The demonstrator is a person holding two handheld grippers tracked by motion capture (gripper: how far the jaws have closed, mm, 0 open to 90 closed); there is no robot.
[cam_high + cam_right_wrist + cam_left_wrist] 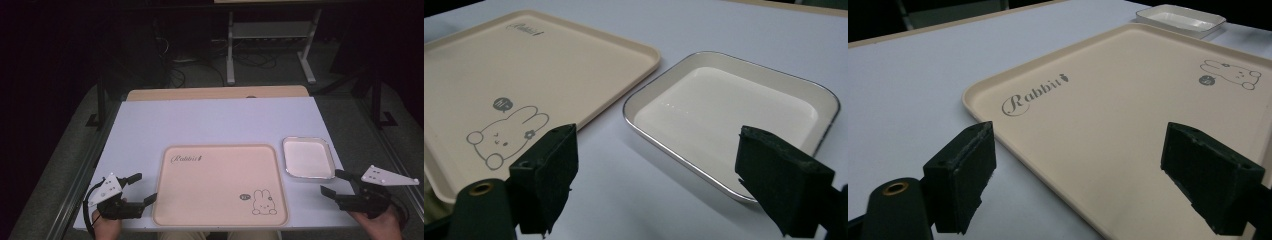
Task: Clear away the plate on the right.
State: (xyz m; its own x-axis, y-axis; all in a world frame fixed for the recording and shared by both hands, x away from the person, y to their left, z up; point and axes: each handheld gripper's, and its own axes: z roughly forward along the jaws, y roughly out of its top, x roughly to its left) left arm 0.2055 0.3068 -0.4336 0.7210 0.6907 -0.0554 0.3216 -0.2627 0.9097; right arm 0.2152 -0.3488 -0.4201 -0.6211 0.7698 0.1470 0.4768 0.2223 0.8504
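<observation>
Both claws sit low at the near edge of the counter (210, 120), and both are spread wide with nothing between their jaws. The left claw (136, 189) points at the near-left corner of the beige tray (220, 185), just beside its rim; in the left gripper view that rim (998, 130) runs across between the two black jaws. The right claw (336, 182) looks straight at the small white dish (308, 158), which lies just ahead of it and to its left, close by the tray's right edge but apart from it. In the right gripper view the dish (729, 115) sits squarely between the jaws, its near rim closest, so I'd say the right hand is the one placed to take it. The tray lies with its long side across the counter, rabbit drawing (263, 202) at the near right. The counter is pale and bare; beyond it the room is dark, with a metal frame (270, 45) and cables on the floor.
</observation>
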